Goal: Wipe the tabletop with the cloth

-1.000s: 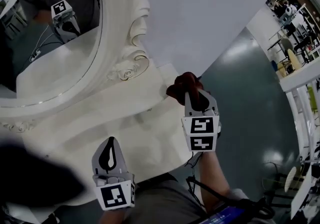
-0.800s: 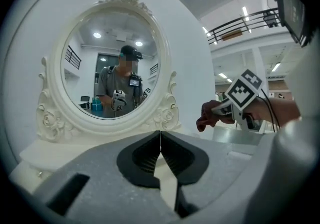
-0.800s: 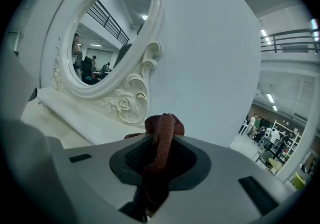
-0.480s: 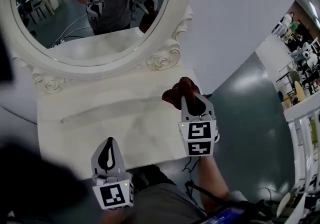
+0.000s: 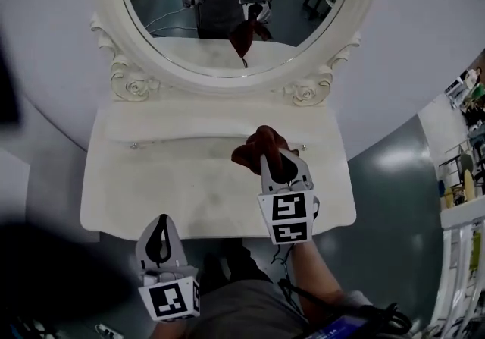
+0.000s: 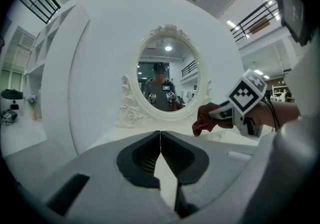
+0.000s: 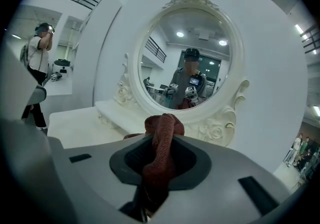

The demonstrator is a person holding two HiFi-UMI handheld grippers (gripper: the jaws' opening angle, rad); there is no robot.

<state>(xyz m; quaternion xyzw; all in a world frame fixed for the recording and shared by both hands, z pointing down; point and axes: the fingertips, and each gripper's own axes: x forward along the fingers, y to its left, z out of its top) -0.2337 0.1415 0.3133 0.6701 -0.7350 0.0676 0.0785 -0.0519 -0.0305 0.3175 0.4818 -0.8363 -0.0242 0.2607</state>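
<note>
The dark red cloth (image 5: 256, 149) is bunched in the clamped jaws of the right gripper (image 5: 277, 159), over the white tabletop (image 5: 167, 186) right of its middle, with broad surface to the left. The left gripper (image 5: 161, 221), jaws together with nothing between them, hangs past the front edge. An oval mirror (image 5: 227, 19) backs the table.

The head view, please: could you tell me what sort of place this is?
Probably a large open hall or workshop, not a home: the white dressing table with its ornate oval mirror stands on a glossy floor, with balcony railings overhead.
</note>
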